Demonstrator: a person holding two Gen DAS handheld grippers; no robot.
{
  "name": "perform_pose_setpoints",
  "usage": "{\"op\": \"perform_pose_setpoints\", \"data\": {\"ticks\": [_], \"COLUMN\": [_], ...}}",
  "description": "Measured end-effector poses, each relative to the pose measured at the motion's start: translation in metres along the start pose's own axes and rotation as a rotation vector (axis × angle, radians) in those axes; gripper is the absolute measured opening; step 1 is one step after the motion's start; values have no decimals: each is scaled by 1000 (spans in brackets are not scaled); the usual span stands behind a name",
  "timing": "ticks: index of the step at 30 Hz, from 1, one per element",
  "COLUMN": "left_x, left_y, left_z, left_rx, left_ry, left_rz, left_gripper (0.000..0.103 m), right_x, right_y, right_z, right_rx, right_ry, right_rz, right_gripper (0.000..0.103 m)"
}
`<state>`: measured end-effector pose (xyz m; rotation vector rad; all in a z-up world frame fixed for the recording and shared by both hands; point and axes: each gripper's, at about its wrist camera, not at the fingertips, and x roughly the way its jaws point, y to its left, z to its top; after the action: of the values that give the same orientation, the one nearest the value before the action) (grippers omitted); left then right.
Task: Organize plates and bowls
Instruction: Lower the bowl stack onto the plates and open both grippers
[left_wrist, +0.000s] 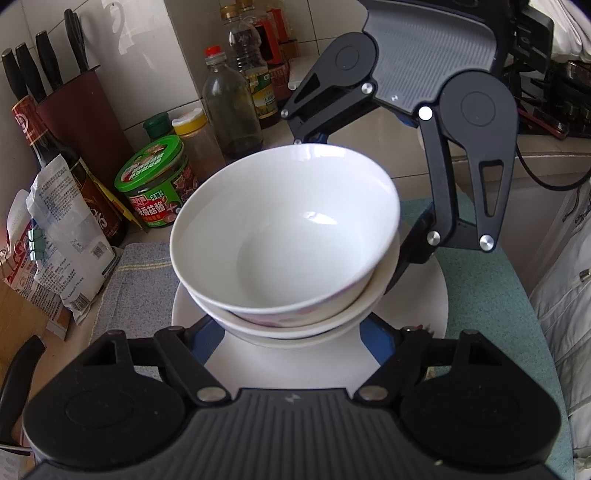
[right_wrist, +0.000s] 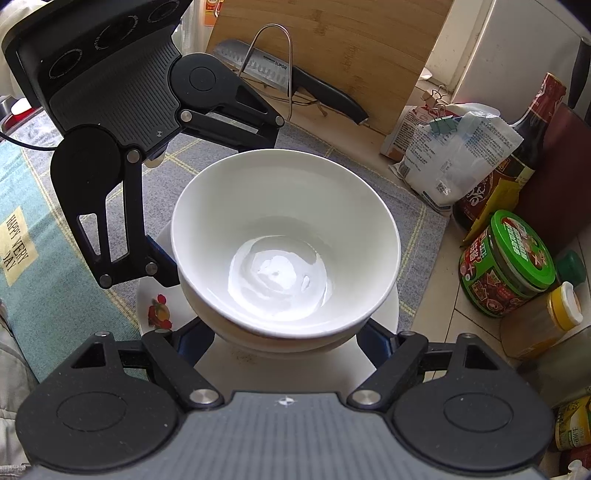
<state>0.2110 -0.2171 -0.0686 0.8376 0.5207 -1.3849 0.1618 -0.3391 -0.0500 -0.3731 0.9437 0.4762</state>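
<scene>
Stacked bowls (left_wrist: 284, 236) sit on the white plate (left_wrist: 424, 295), on the cloth mat (right_wrist: 207, 162). Left gripper (left_wrist: 295, 332) and right gripper (right_wrist: 288, 332) each clamp the lower bowl — keep both level, lower evenly.

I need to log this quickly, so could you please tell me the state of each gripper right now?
Left gripper: closed on the lower bowl.
Right gripper: straddles the same bowl; whether it grips cannot be told.
</scene>
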Motion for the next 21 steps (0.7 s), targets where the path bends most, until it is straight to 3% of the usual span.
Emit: {"op": "perform_pose_setpoints", "data": {"ticks": [14, 21], "left_x": [-3, -10], "left_y": [-4, -7], "left_z": [-1, -6], "left_rx": [-4, -42], "left_ry": [0, -15], "left_rz": [15, 46], "left_gripper": [81, 93], "right_x": [1, -4], "right_y": [1, 0], "right_z": [-2, -3], "right_rx": [8, 13], "right_ry": [-7, -33], "right_rz": [6, -17], "right_gripper": [88, 100]}}
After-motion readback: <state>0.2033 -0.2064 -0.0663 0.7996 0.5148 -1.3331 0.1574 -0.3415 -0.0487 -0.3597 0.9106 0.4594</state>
